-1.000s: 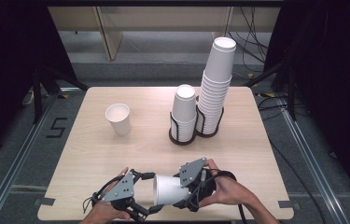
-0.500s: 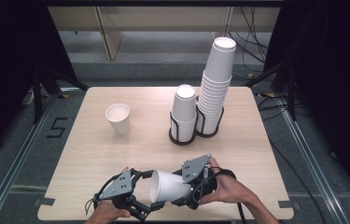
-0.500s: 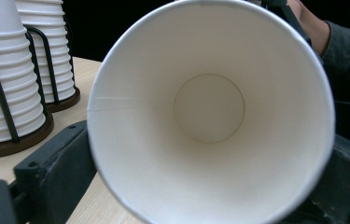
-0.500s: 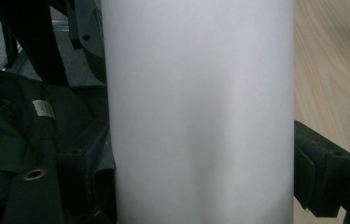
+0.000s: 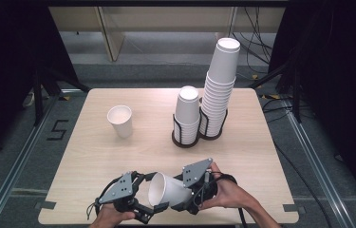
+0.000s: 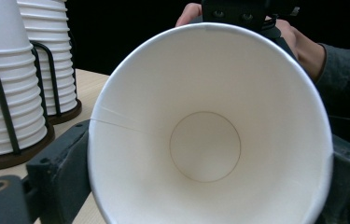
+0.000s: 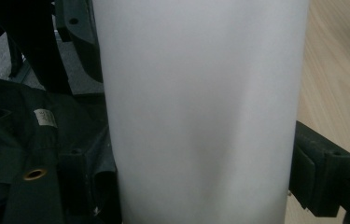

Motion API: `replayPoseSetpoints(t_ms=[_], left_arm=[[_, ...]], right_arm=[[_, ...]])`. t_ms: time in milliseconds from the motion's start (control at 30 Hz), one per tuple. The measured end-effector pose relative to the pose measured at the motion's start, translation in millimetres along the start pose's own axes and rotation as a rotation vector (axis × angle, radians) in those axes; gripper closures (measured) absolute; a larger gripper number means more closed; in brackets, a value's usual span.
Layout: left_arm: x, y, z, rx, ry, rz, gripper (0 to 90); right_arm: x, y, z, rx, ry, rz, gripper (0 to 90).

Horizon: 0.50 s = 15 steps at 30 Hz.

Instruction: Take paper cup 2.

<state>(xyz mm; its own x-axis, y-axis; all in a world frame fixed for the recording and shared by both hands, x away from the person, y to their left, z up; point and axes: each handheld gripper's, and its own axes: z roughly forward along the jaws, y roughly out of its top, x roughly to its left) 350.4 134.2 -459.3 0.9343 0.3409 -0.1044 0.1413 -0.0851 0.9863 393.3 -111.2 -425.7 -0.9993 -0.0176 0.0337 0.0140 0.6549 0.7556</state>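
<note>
A white paper cup (image 5: 168, 190) lies on its side in the air just above the table's front edge, its mouth to the left. My right gripper (image 5: 182, 192) is shut on the cup's body (image 7: 200, 112), which stands between its jaws. My left gripper (image 5: 154, 192) faces into the open mouth (image 6: 210, 140). Its jaws have just been closing with the cup between them, and now both press on the rim, one at each side. A faint crease runs in from the rim at the left.
One paper cup (image 5: 120, 121) stands upright at the table's left middle. Two wire holders at the back right carry a short cup stack (image 5: 187, 114) and a tall one (image 5: 220, 80). The wooden table (image 5: 261, 156) ends just below the hands.
The left gripper's jaws have drawn in onto the cup's rim, and the cup's mouth has turned slightly toward that gripper. Both hands have kept their places.
</note>
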Motion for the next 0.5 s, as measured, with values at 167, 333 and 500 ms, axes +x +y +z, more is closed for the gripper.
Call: replayPoseSetpoints(t_ms=[167,333,500], left_arm=[[-1.7,2.8,-0.6,0.022,0.046,0.011,8.2],[-3.3,5.6,-1.0,0.044,0.074,0.013,8.3],[-4.1,7.2,-1.4,0.047,0.085,0.013,8.2]], right_arm=[[1.2,1.1,1.5,0.018,-0.053,0.032,16.0],[5.1,3.6,1.6,0.063,-0.122,0.004,16.2],[8.7,5.8,3.1,0.085,-0.144,-0.019,20.6]])
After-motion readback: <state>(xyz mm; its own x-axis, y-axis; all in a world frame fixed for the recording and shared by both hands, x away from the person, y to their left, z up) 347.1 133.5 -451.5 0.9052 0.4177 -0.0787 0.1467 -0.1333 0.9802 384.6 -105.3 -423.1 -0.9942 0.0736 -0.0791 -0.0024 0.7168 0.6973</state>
